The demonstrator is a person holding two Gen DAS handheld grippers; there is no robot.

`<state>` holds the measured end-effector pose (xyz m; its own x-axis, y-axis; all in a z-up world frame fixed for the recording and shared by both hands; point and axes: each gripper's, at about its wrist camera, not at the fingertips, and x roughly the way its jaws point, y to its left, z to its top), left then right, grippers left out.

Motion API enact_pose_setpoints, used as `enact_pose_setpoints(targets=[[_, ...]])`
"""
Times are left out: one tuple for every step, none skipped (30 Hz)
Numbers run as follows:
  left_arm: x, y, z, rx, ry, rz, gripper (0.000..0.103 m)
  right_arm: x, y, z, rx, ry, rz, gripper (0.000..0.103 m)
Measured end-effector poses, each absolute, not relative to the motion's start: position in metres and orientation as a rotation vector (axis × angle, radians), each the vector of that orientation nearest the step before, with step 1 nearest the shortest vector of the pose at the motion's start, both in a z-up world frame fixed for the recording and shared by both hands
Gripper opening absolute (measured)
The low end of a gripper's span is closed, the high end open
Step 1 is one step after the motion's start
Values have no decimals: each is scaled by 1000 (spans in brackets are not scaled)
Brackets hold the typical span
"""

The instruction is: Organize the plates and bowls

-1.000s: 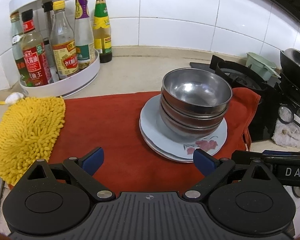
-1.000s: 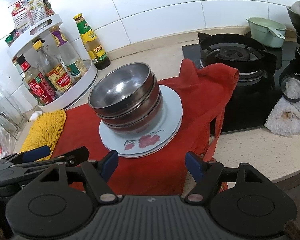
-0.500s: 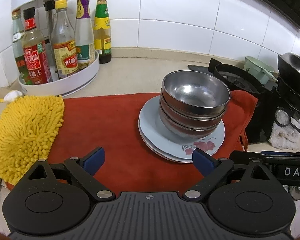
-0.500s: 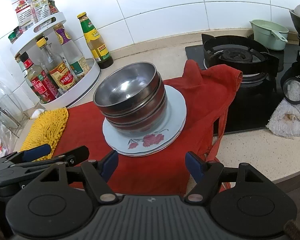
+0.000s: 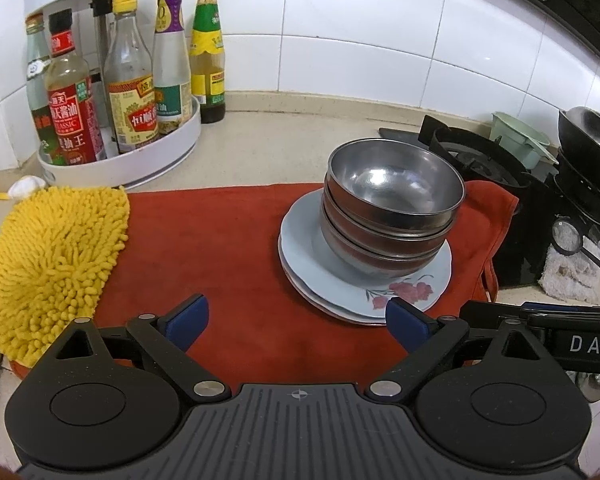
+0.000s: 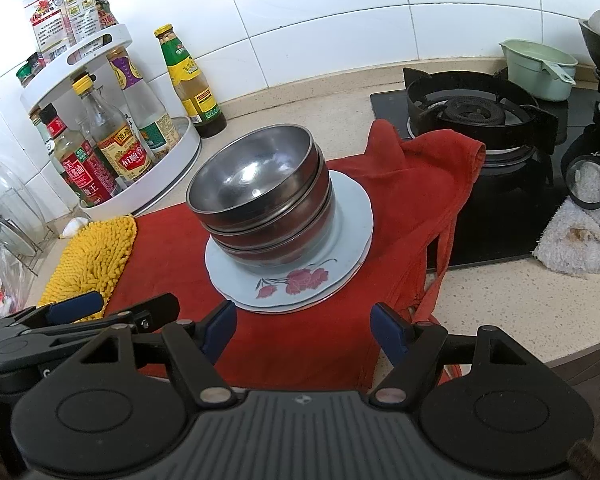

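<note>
Three nested steel bowls stand on a stack of pale blue flowered plates on a red cloth. The bowls and plates also show in the right wrist view. My left gripper is open and empty, low over the cloth, in front and left of the stack. My right gripper is open and empty, just in front of the plates. The left gripper shows at lower left in the right wrist view.
A white turntable rack of sauce bottles stands at the back left, with one bottle beside it. A yellow chenille mat lies left. A gas stove, a green bowl and a grey rag are right.
Both grippers have drawn a little closer to the stack and shifted slightly; the stack sits a bit more centred in the right wrist view. Jaws stayed open; nothing was grasped.
</note>
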<state>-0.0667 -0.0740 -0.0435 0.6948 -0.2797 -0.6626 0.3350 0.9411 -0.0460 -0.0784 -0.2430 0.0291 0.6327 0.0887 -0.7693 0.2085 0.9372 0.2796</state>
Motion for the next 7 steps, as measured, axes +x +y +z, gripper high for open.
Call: enact_pose_setpoints(targets=[[-67, -74, -44, 80, 725, -344, 98, -78, -243, 29, 362, 888, -71, 69], [-66, -74, -44, 79, 724, -346, 98, -78, -242, 29, 362, 888, -71, 69], [-66, -74, -44, 78, 722, -348, 98, -78, -243, 29, 362, 888, -71, 69], [-66, -73, -44, 77, 718, -351, 98, -78, -243, 29, 363, 888, -71, 69], [-66, -73, -44, 75, 712, -352, 98, -78, -243, 29, 364, 887, -70, 69], [-66, -73, -44, 73, 707, -349, 99, -77, -243, 29, 365, 886, -69, 69], [-66, -73, -43, 73, 705, -344, 101, -77, -243, 29, 367, 885, -69, 70]])
